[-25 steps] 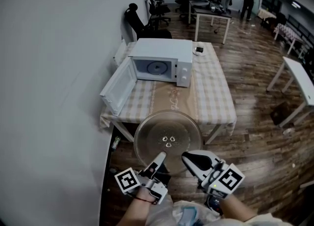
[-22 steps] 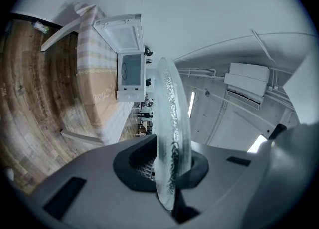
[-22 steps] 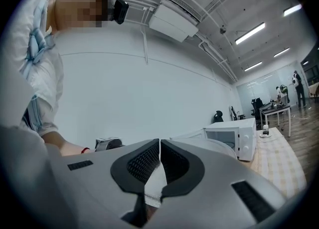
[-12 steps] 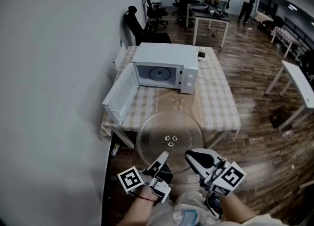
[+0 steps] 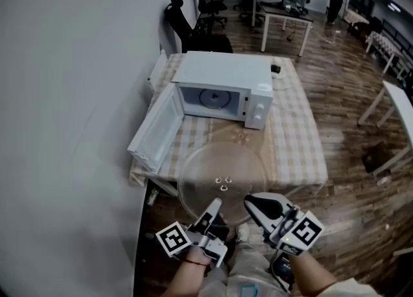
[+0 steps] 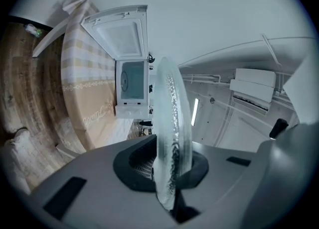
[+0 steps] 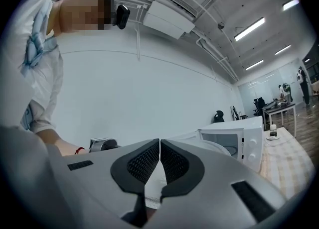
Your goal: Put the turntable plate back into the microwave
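The left gripper [image 5: 213, 204] and right gripper [image 5: 249, 201] are grey-white with black ribbed pads [image 7: 144, 163]. Each bears a white cube [image 5: 172, 238] with black square markers. A red band [image 5: 191, 263] circles the left wrist. The short-sleeved shirt [image 7: 31, 58] is pale.

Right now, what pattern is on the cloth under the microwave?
The tablecloth is beige-and-white checked, with a plain tan middle band. Head view shows it best.

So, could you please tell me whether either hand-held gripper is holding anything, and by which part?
The left hand-held gripper clamps the glass turntable plate by its near rim; the right hand-held gripper is shut on nothing.
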The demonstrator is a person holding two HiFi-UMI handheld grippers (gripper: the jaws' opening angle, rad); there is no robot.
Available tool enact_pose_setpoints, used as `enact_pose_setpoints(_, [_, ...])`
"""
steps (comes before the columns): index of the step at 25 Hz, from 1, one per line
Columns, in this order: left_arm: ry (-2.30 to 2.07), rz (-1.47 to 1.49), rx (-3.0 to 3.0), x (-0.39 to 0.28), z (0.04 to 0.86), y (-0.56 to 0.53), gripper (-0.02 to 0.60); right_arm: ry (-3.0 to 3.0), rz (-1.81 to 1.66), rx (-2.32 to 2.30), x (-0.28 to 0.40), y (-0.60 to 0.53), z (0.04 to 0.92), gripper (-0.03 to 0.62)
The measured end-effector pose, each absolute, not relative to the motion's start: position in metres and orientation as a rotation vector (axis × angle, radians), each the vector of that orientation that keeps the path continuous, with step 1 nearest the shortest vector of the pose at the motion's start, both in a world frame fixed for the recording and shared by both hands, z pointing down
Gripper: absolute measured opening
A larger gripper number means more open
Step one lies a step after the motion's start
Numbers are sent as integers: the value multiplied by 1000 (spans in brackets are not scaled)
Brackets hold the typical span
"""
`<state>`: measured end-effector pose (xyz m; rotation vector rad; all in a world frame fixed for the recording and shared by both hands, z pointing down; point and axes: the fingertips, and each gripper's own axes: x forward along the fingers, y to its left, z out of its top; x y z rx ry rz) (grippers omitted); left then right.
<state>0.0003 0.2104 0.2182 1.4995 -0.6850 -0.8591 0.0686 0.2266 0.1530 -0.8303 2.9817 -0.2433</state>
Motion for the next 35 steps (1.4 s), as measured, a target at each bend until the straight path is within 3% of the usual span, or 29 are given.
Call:
enact_pose_setpoints(13, [-734, -959, 1433, -1, 265, 83, 15, 3002, -277, -782, 70, 87, 191, 34])
enact_pose_setpoints(35, [-787, -914, 1495, -16, 334, -30, 17, 3101, -294, -707, 45, -20, 262, 35])
